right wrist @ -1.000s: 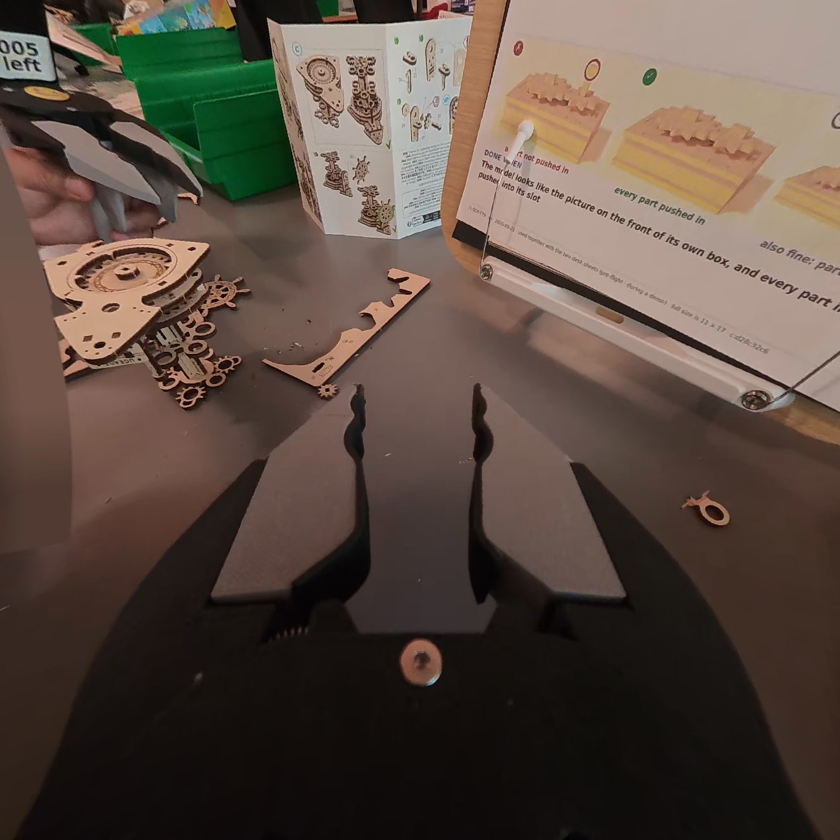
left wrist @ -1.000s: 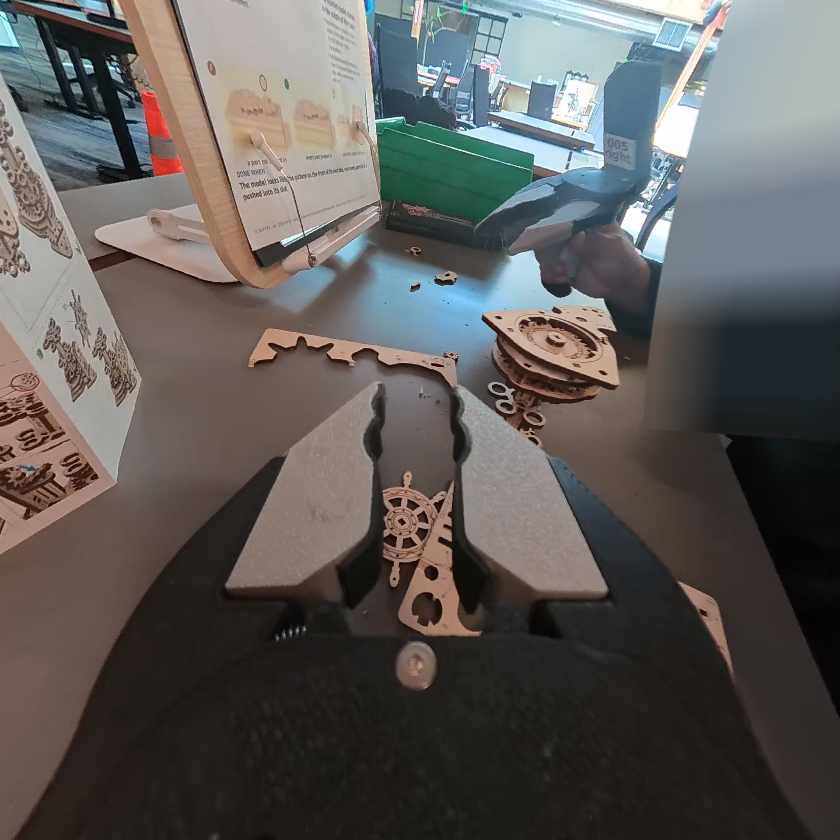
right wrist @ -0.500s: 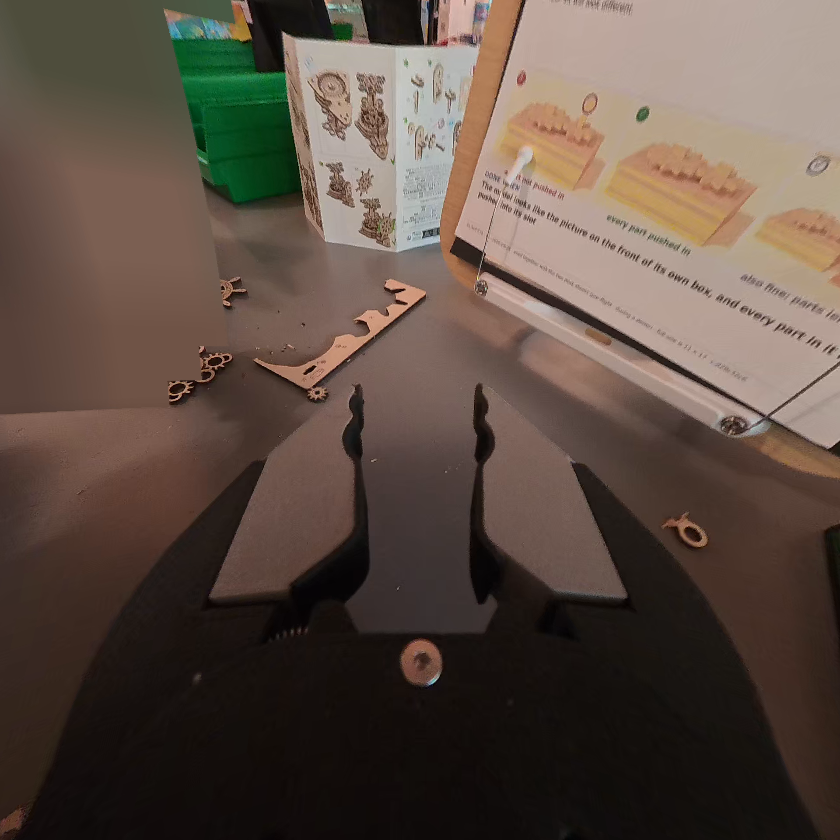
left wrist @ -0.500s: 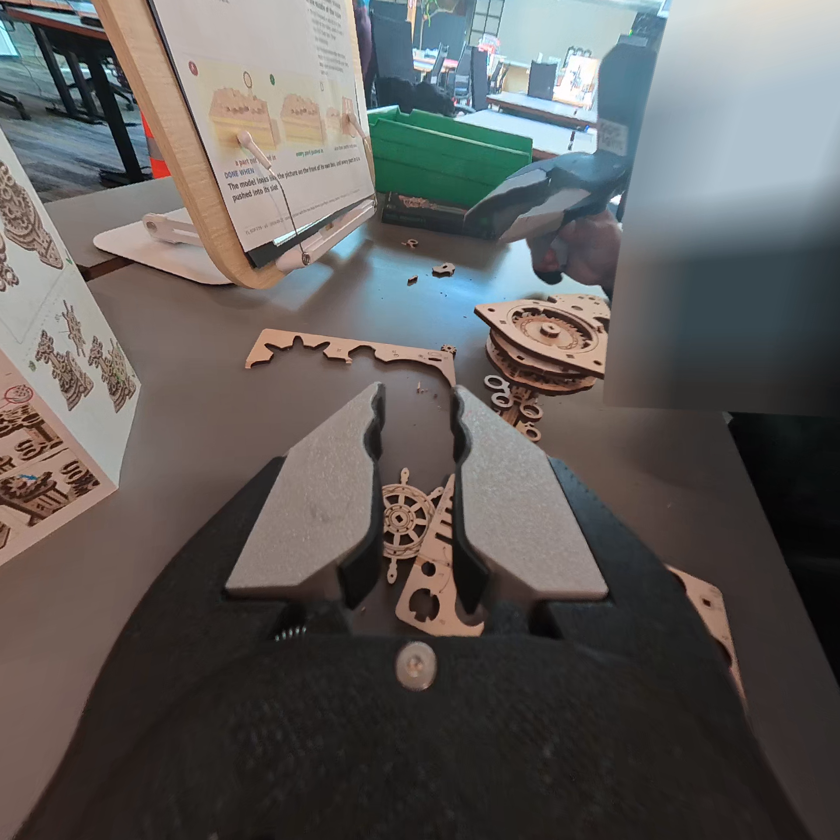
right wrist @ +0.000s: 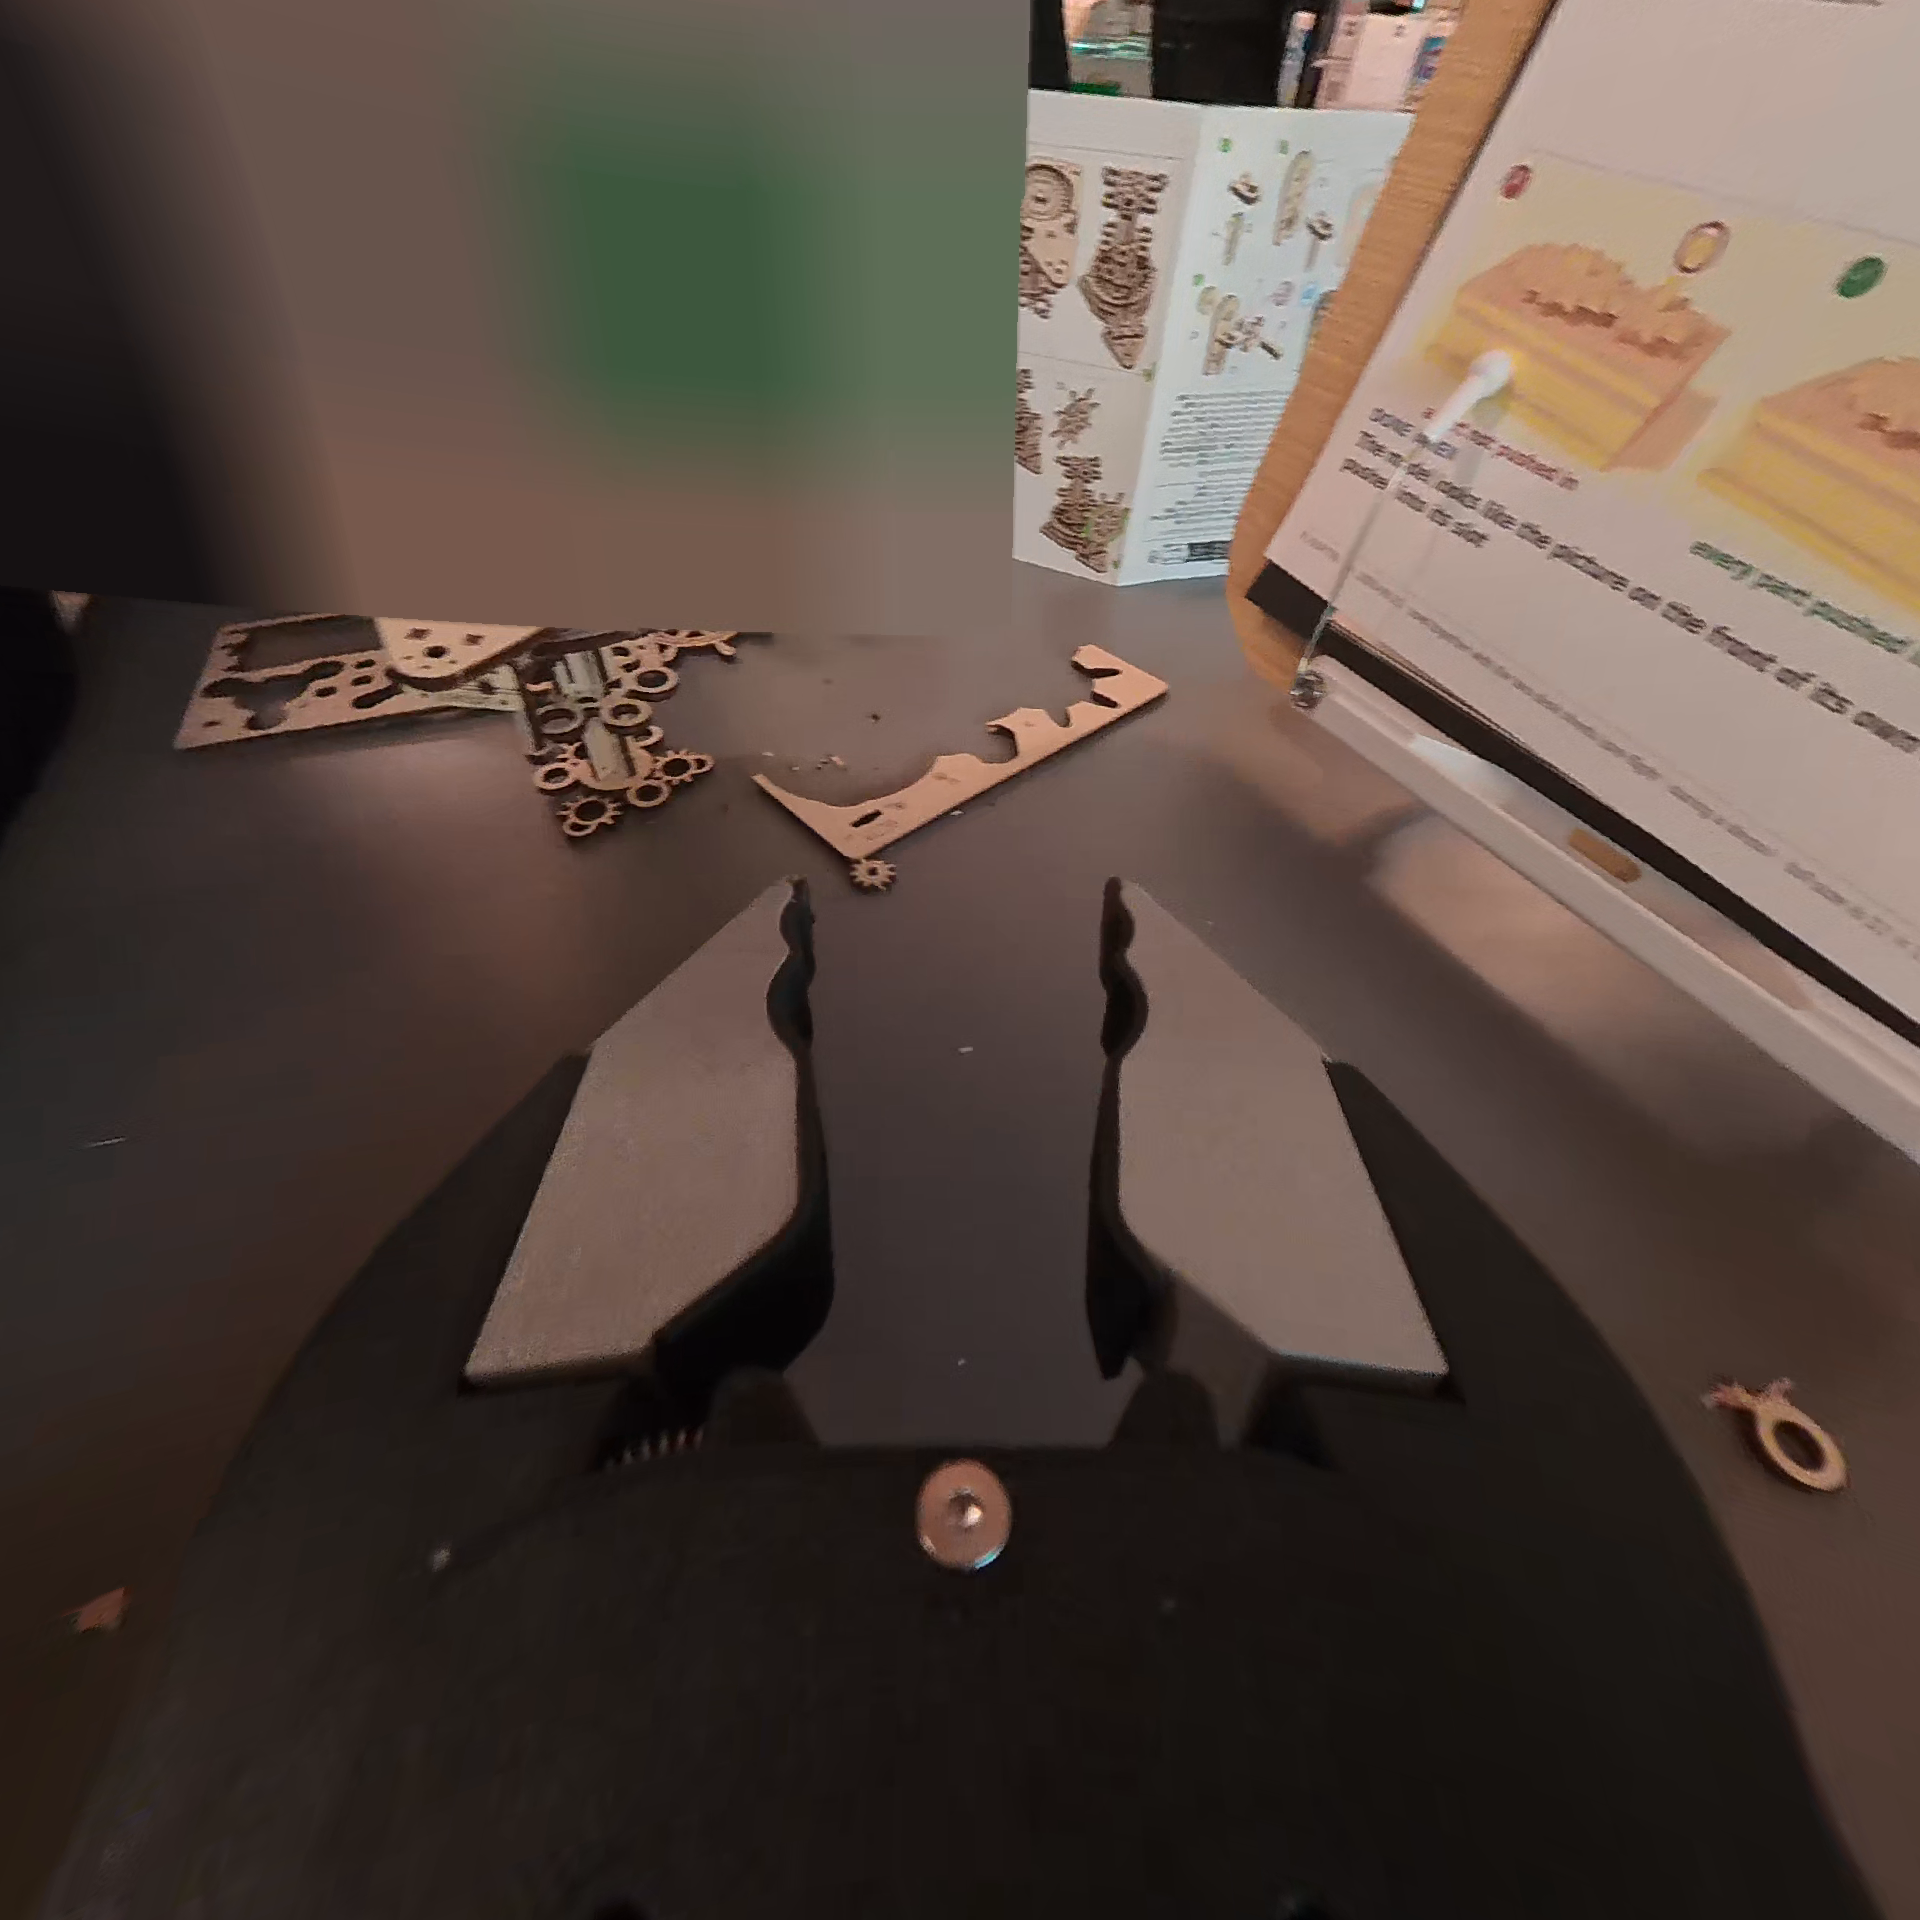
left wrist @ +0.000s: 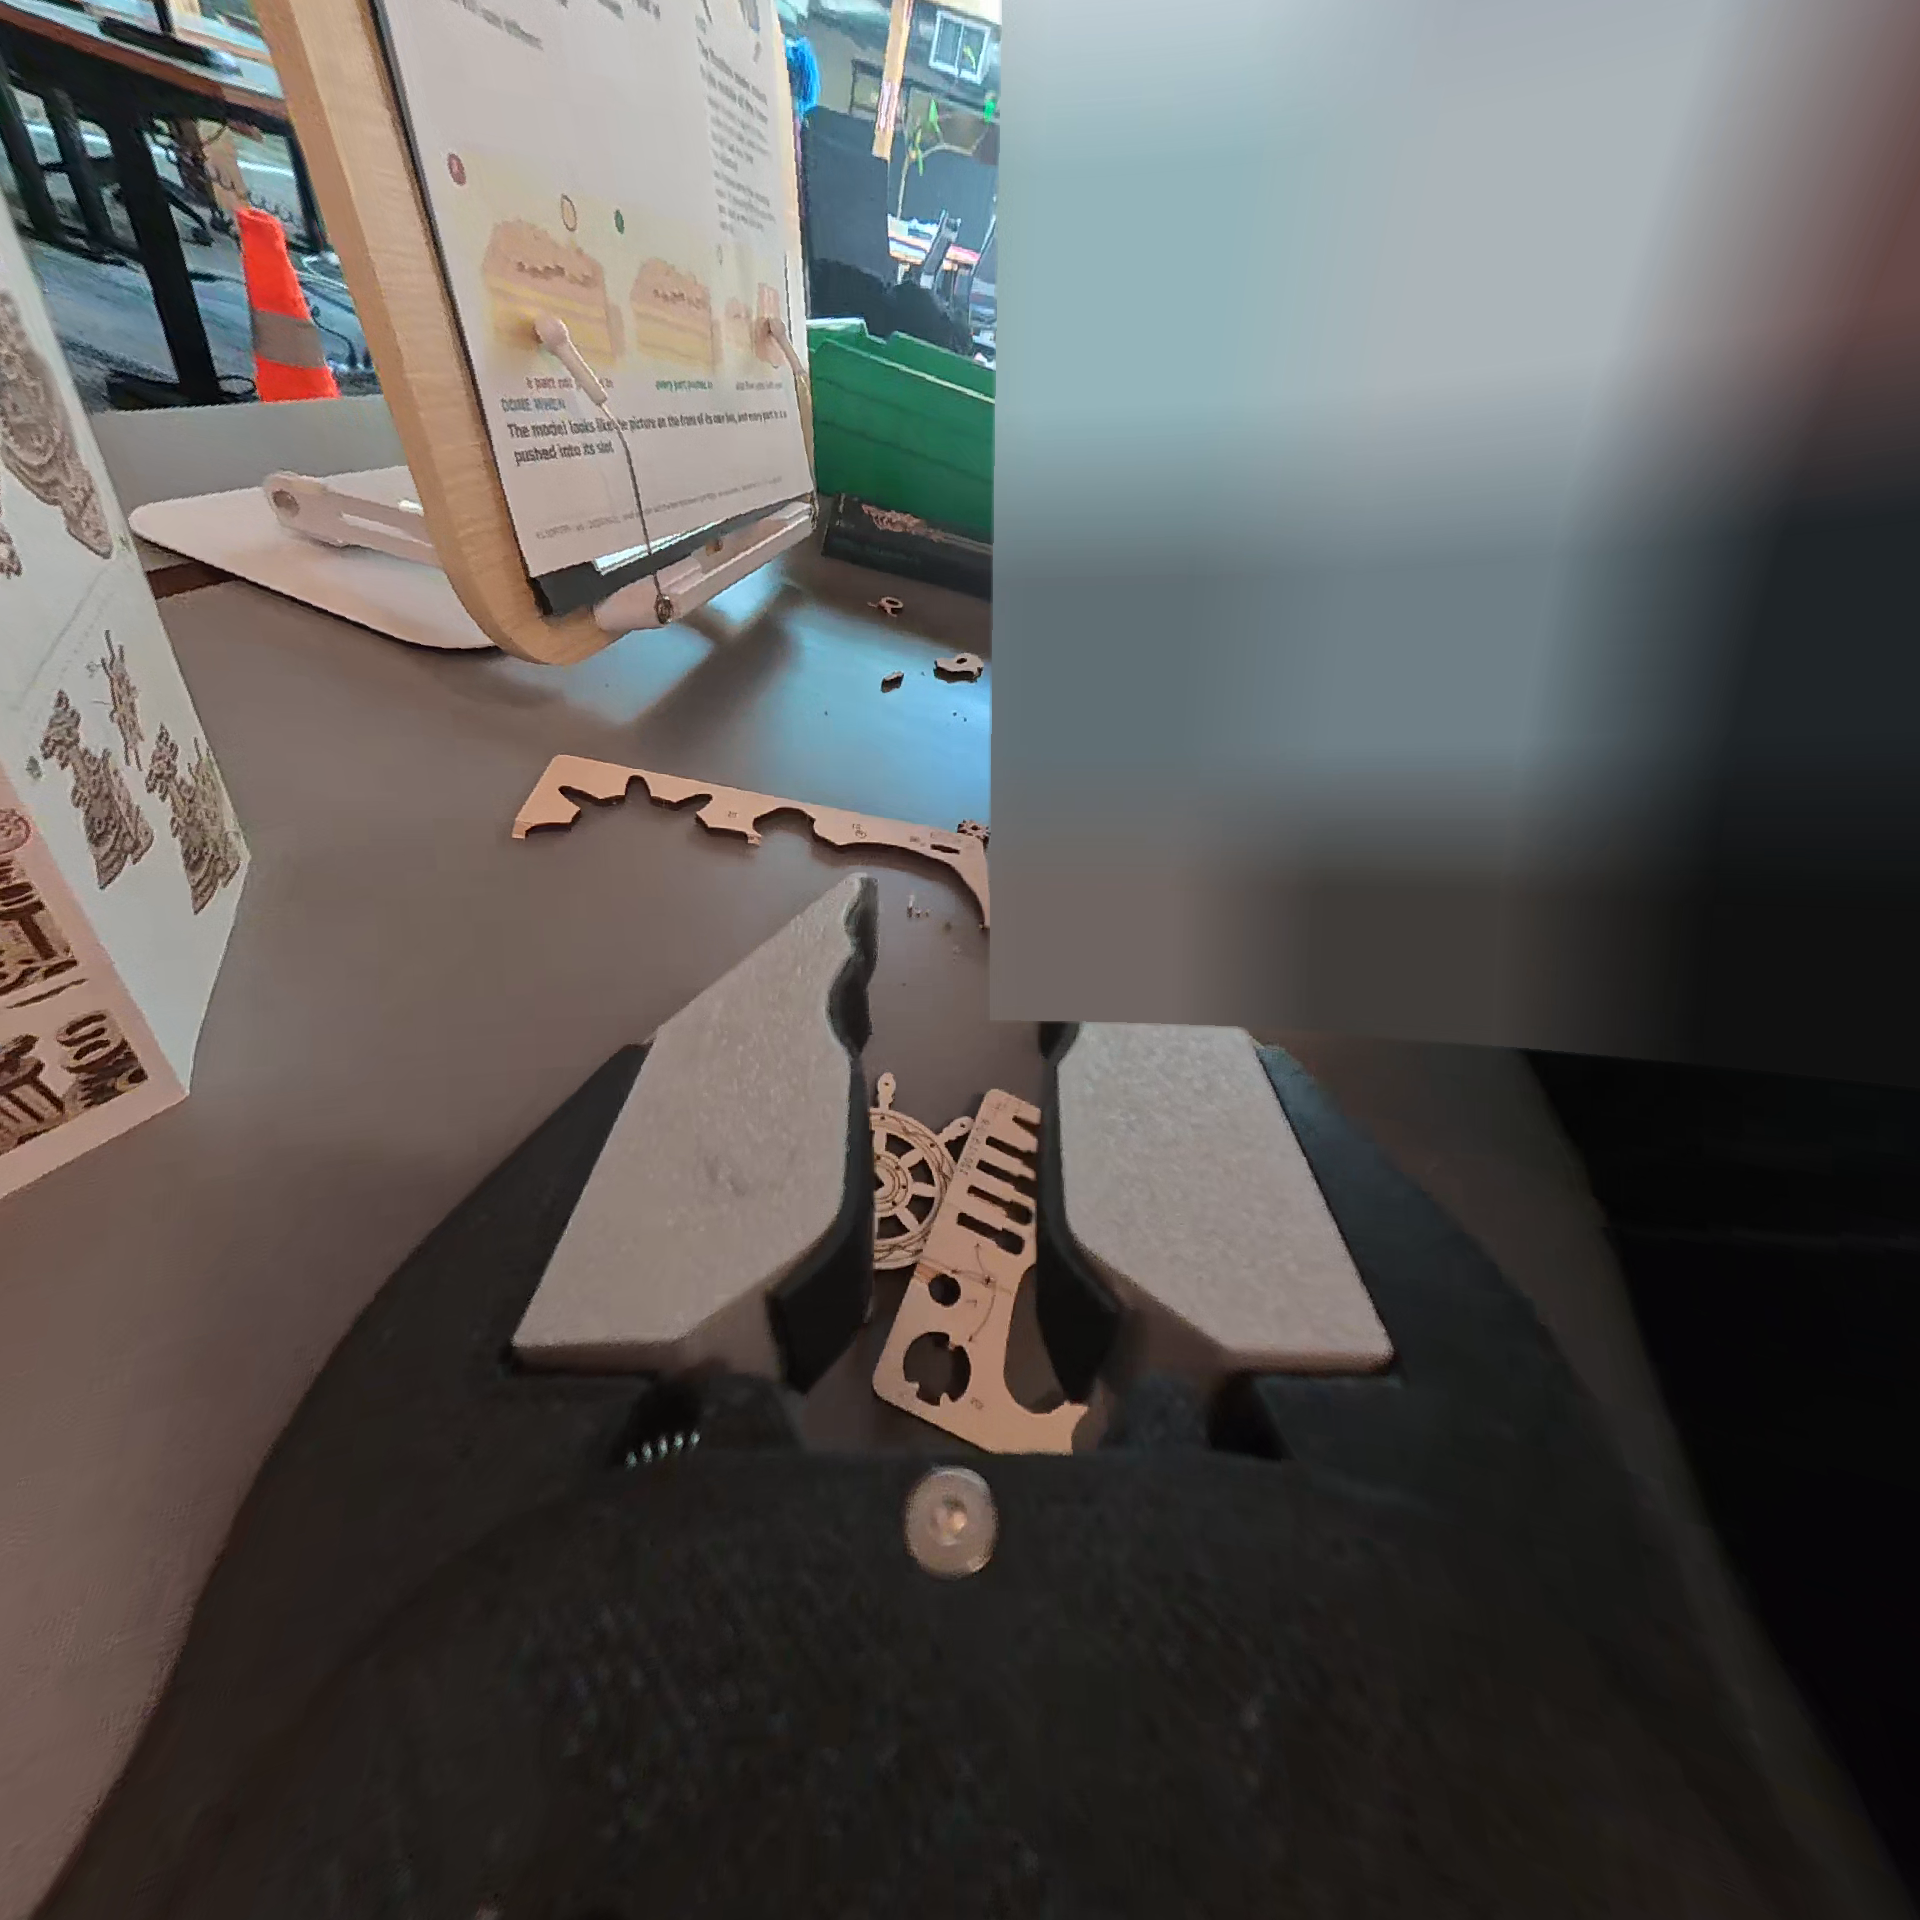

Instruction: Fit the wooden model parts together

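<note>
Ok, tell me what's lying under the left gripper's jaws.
A small wooden ship's wheel and a flat slotted wooden strip lie on the table, the strip overlapping the wheel's edge. The gripper body hides the strip's near end.

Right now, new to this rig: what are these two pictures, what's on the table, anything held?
No robot arm here: a person carries two hand-held two-finger grippers, each with a camera looking along its grey fingers.

The left wrist view shows the left gripper, open, low over a small wooden ship's-wheel part and a slotted flat wooden plate lying on the grey table. It grips neither.

The right wrist view shows the right gripper, open and empty.

Also on the table: a long notched wooden strip, a pile of wooden gear parts, a small wooden ring piece, a folded instruction leaflet and a wooden-framed instruction board.

The blurred grey blocks are privacy masks.
</note>
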`<state>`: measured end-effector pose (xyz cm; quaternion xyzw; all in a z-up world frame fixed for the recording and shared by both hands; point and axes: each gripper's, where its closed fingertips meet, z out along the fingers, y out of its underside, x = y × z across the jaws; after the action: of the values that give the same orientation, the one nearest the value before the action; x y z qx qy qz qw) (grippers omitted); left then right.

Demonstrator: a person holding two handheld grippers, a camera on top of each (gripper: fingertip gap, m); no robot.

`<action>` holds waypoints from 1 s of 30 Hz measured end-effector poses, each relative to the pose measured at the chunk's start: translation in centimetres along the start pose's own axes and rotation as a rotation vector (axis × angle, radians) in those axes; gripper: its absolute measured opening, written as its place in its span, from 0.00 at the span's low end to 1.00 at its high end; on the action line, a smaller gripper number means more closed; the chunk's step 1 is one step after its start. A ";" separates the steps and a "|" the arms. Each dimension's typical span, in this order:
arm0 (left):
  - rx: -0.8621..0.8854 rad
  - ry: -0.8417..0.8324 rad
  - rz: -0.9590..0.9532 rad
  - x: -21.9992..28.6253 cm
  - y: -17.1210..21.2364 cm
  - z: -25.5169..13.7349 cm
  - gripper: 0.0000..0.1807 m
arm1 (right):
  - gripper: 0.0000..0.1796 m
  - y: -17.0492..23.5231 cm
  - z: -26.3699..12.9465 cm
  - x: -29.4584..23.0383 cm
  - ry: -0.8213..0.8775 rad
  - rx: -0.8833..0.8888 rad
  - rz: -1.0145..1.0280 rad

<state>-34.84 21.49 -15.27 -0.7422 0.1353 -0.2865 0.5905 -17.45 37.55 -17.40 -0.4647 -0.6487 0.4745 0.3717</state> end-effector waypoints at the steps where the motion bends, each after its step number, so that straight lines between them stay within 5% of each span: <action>1: 0.005 0.003 -0.001 0.1 -0.1 -0.1 0.15 | 0.30 -0.1 -0.1 -0.5 -0.028 0.007 0.002; 30: 0.014 0.032 -0.016 0.6 -0.2 0.3 0.15 | 0.33 -0.1 -1.0 0.0 -0.077 0.033 0.073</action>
<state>-34.20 21.40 -14.96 -0.7344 0.1367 -0.3039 0.5913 -16.55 37.82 -17.05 -0.4633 -0.6372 0.5157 0.3367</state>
